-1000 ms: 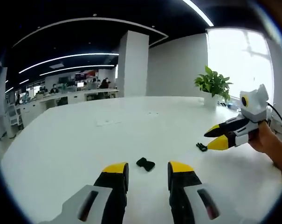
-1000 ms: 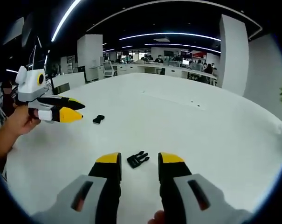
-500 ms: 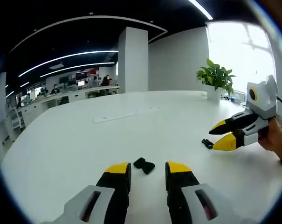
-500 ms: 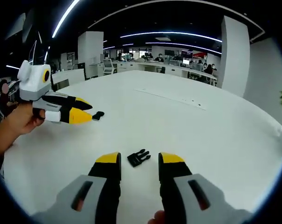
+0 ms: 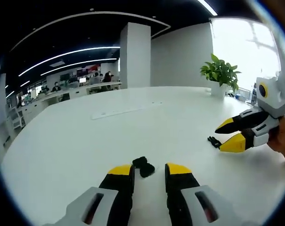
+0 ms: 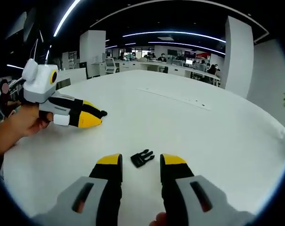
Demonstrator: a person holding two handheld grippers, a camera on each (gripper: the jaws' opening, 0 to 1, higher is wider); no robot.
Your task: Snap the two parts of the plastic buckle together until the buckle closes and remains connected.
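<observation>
- Two buckle parts counted, both black and both lying on the white tabletop (image 5: 85, 141), well apart from each other and not joined.
- Part one: the socket half (image 5: 144, 166), seen in the left gripper view just beyond the tips of the left tool (image 5: 149, 170), in line with the gap between its jaws.
- Part two: the pronged half (image 6: 142, 158), seen in the right gripper view just ahead of the right tool (image 6: 141, 164), between its jaw tips, prongs pointing toward 1 o'clock.
- Left tool: jaws parted to a moderate gap, nothing held.
- Right tool: jaws parted to a moderate gap, nothing held.
- In the left gripper view the right tool enters at 3 o'clock, held by a hand (image 5: 280, 141), with the pronged half on the tabletop at its tips.
- In the right gripper view the left tool enters at 9 o'clock, held by a hand (image 6: 17, 128), tips low over the tabletop.
- One potted plant (image 5: 221, 77) stands at the tabletop's far edge, at 2 o'clock in the left gripper view.
</observation>
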